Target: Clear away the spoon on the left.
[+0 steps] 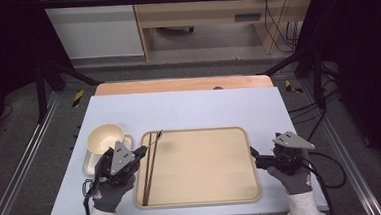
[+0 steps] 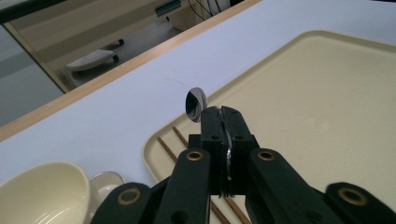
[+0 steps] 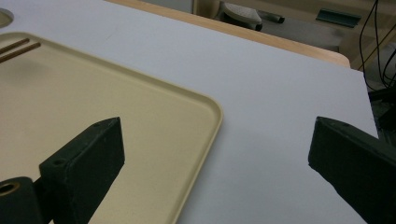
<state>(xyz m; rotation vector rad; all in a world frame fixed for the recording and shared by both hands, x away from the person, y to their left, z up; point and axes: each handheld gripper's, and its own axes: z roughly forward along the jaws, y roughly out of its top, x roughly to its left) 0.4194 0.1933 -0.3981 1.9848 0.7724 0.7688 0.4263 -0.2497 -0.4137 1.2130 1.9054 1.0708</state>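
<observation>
White table (image 1: 188, 105) spread across the frame's middle, cream tray (image 1: 209, 196) at lower centre, placed to collect cutlery. Cream bowl (image 1: 104, 138) on its saucer at the left, just beside the tray. Two brown chopsticks (image 1: 150, 170) laid parallel along the tray's left edge, likely kept together as a pair. Left gripper (image 2: 221, 116) clamped shut on a metal spoon (image 2: 195, 103), bowl end poking past the jaw tips above the tray's left part, seemingly carried in for setting down near the chopsticks. Right gripper (image 1: 254, 153) wide open, empty, parked off the tray's right edge, apparently waiting.
</observation>
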